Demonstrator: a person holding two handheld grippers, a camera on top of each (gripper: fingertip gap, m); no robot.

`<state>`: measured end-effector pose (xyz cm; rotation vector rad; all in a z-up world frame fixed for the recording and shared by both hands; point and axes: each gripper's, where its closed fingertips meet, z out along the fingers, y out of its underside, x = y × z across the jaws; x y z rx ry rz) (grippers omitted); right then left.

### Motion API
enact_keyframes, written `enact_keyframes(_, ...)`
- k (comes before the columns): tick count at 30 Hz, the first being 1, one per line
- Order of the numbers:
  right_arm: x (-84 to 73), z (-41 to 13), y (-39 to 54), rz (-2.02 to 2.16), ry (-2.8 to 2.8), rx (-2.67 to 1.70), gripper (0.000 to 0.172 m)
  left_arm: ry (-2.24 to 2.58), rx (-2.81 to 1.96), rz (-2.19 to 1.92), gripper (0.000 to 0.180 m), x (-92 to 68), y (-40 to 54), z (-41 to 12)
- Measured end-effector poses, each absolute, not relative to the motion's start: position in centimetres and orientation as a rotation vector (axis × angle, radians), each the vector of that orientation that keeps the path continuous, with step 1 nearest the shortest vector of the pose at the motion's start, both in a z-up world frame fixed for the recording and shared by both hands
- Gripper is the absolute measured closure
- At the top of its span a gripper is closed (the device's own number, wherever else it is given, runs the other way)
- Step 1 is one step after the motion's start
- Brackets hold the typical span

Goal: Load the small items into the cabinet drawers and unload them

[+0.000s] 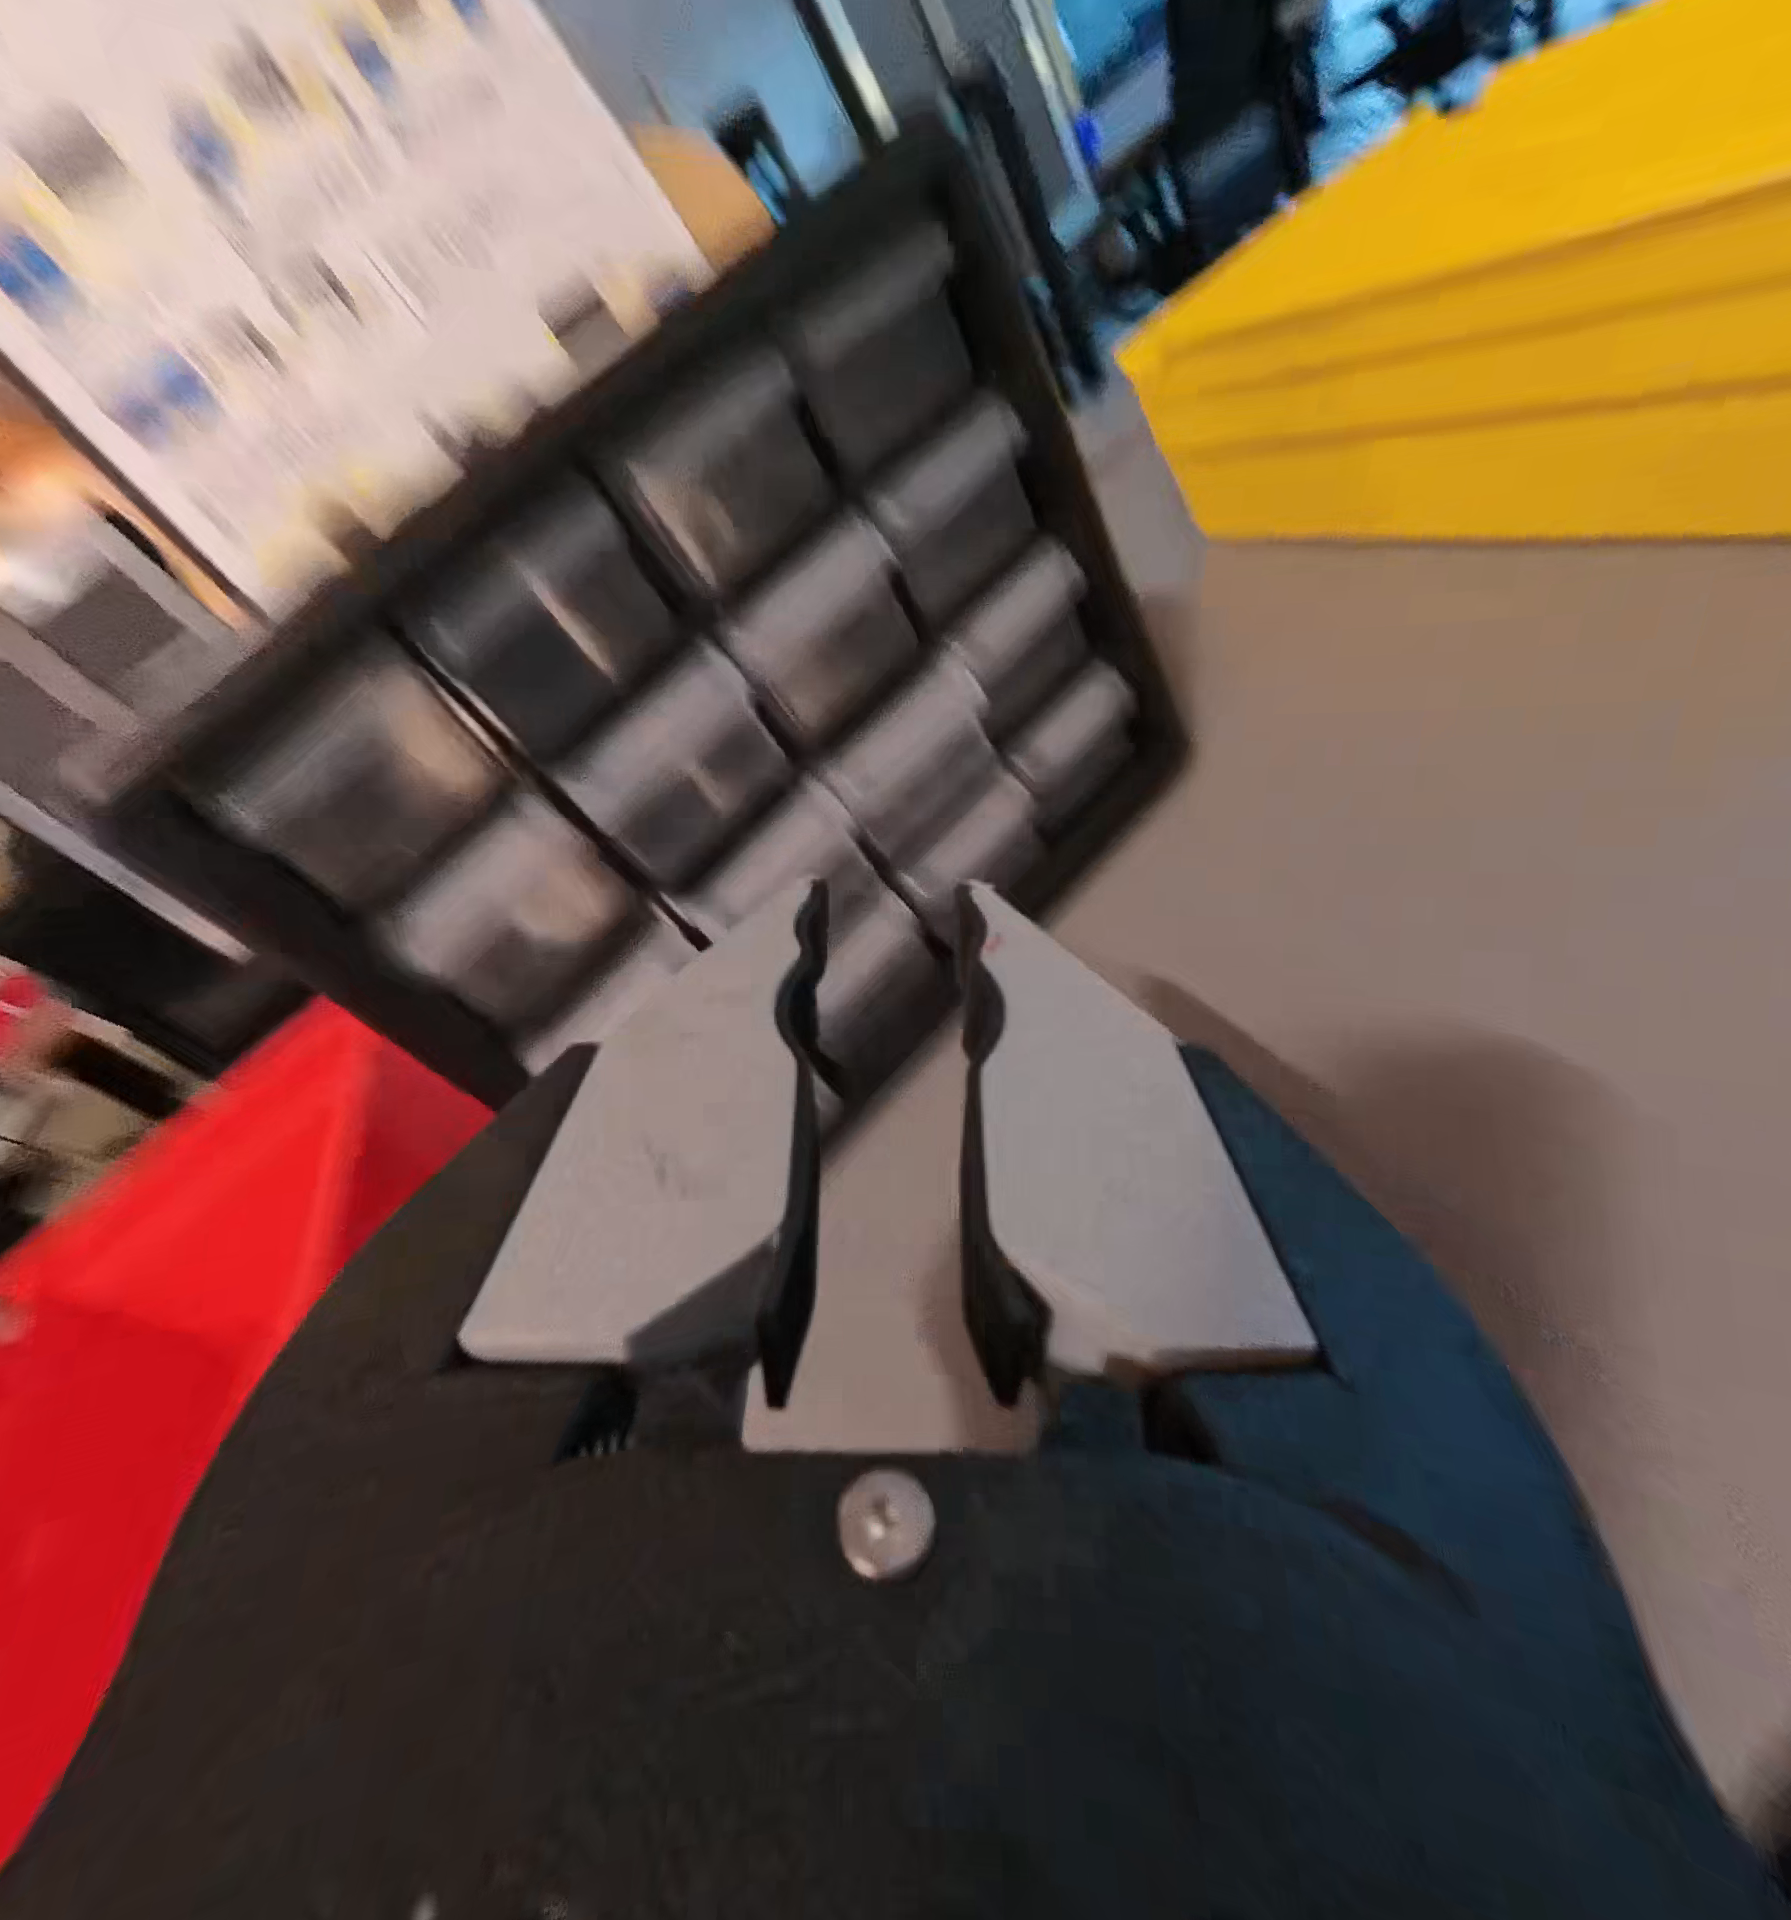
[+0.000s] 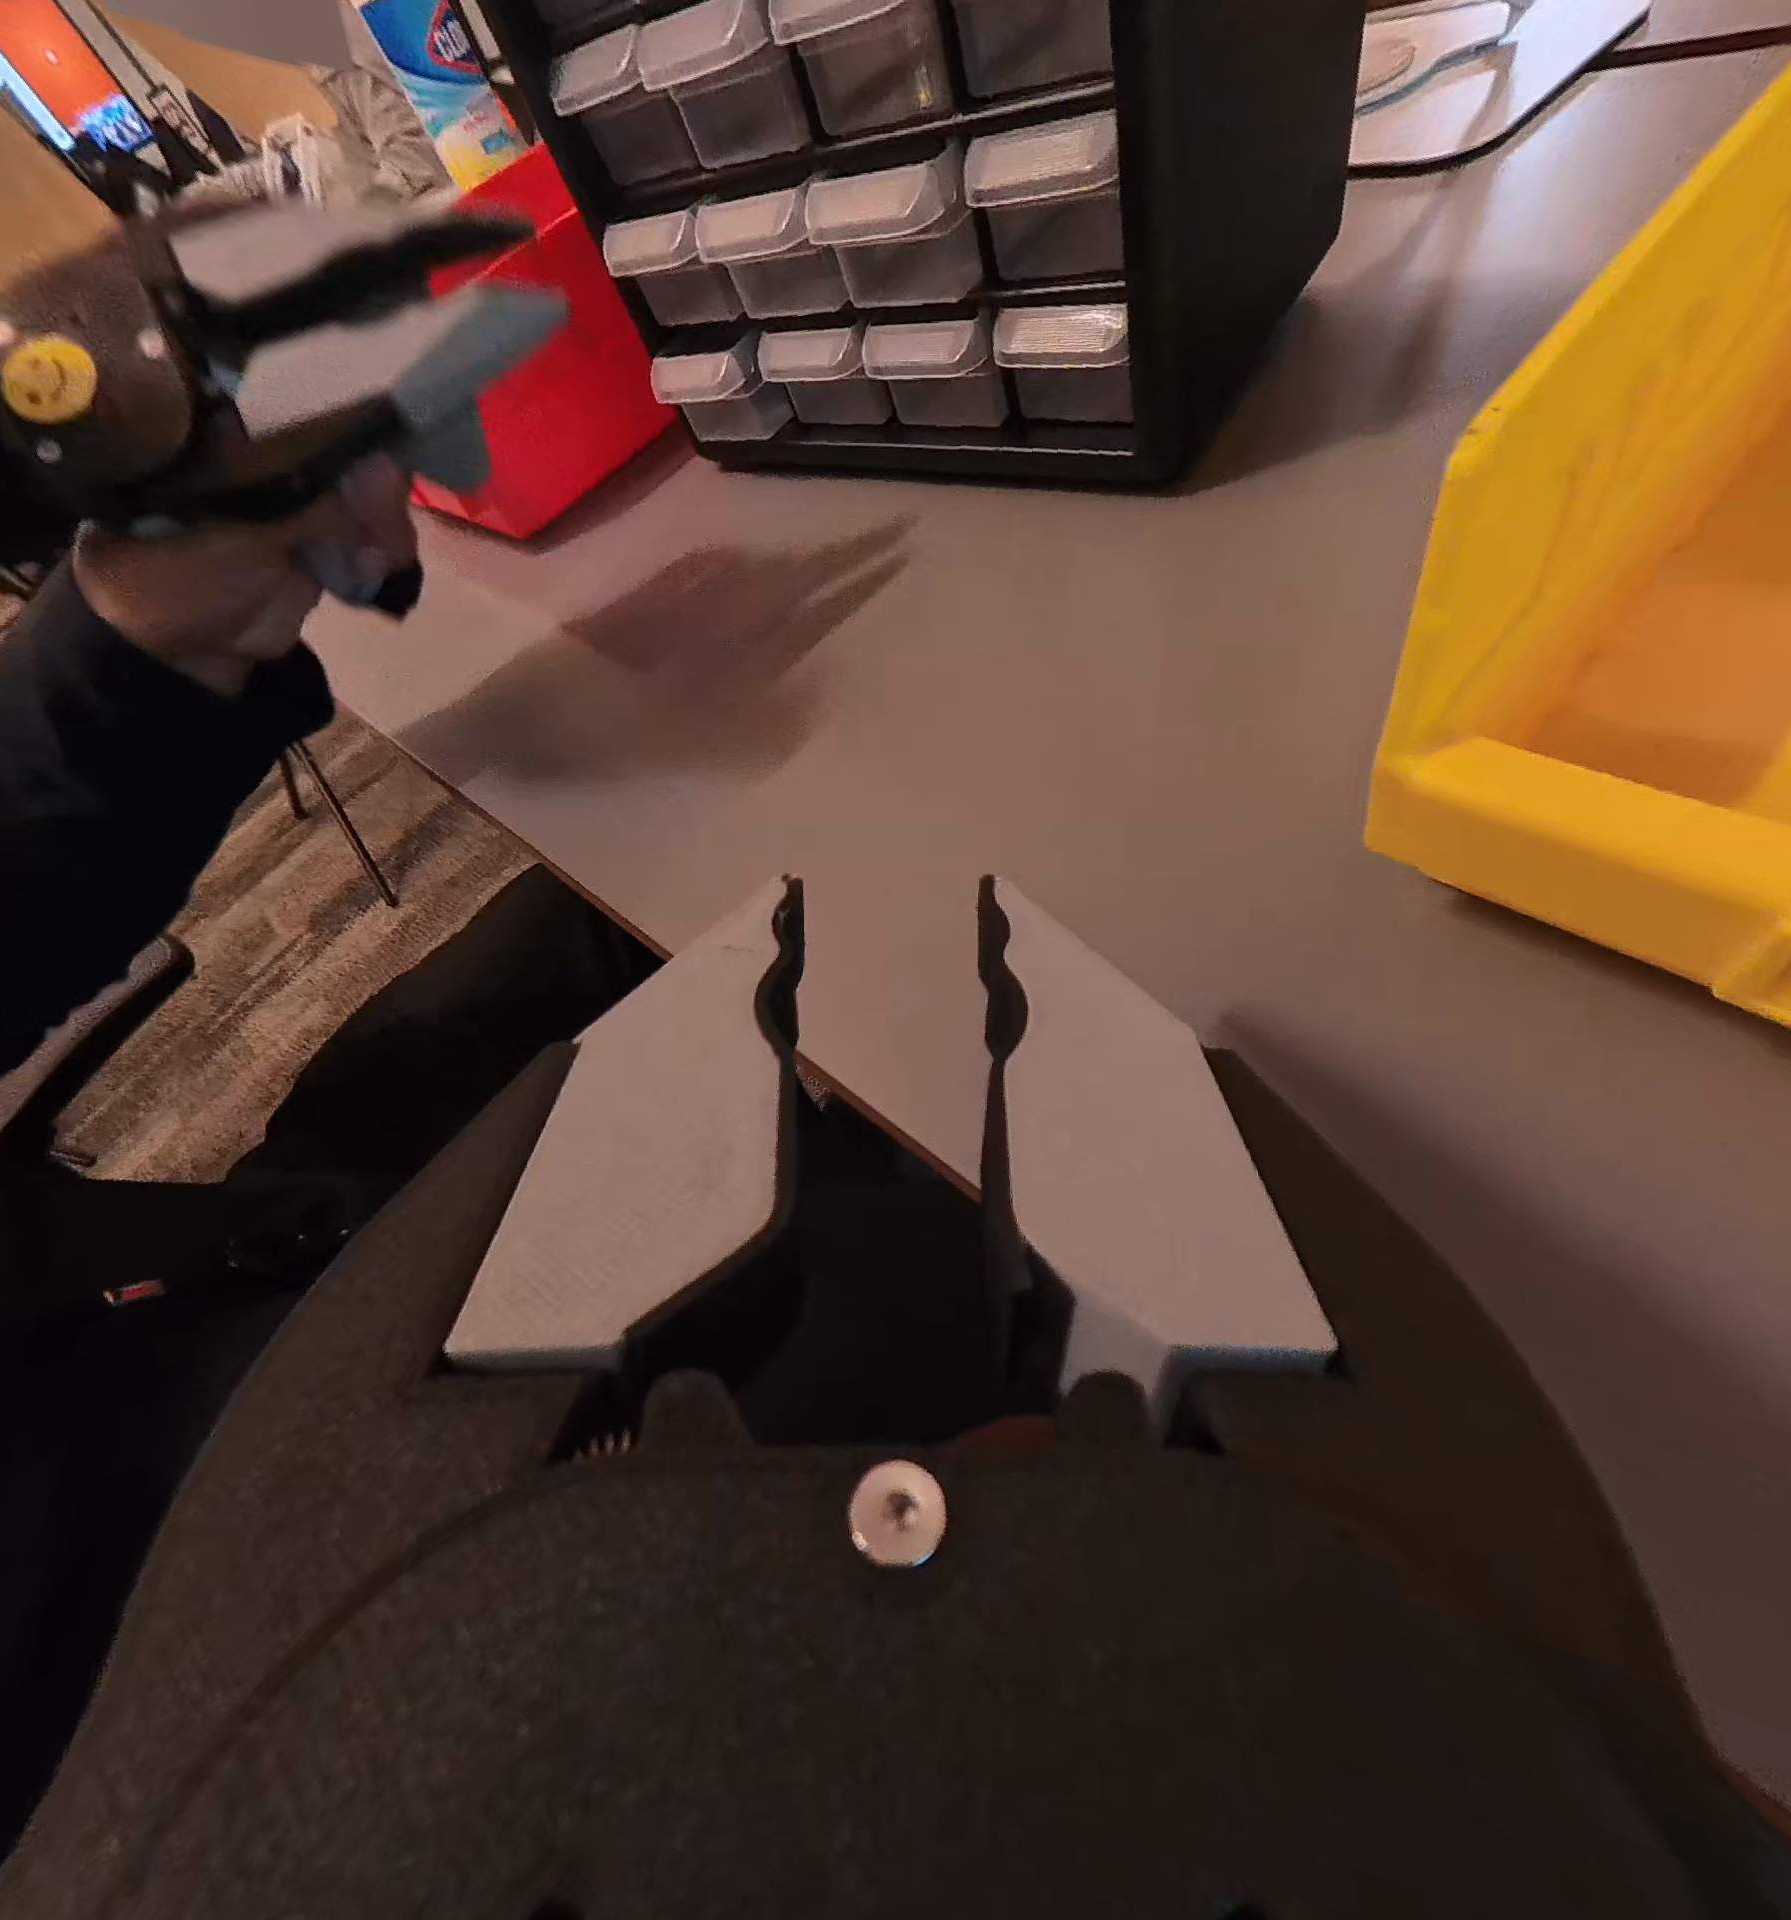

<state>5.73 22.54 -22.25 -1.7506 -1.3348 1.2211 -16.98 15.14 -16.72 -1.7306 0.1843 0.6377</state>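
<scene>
Both were open and held nothing: left hand-held gripper (image 1: 891, 904) near the cabinet (image 2: 1223, 260), right hand-held gripper (image 2: 886, 894) farther back over the desk (image 2: 1130, 675).

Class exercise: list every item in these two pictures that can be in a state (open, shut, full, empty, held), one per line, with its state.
Left gripper: open, nothing between its fingers.
Right gripper: open, nothing between its fingers.
Cabinet drawers: all pushed in; contents cannot be told.
Yellow bin: open-topped; visible floor bare.
Red bin: inside hidden.
</scene>
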Motion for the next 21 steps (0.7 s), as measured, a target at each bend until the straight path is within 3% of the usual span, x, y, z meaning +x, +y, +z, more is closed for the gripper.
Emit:
enact_keyframes(7, 4.7, -21.6, 20.6, 1.304, -1.378, -1.743, 0.140, 0.451, -1.290, 1.283, 0.158, -18.7, 21.8, -7.8)
enact_keyframes(13, 5.8, -21.7, 20.7, 1.351, -1.355, -1.757, 0.139, 0.711, -1.256, 1.526, 0.155, -19.3, 26.9, -9.3)
enact_keyframes(21, 7.4, -21.1, 21.2, 1.385, -1.305, -1.745, 0.140, 0.796, -1.157, 1.692, 0.160, -19.4, 27.1, -9.1)
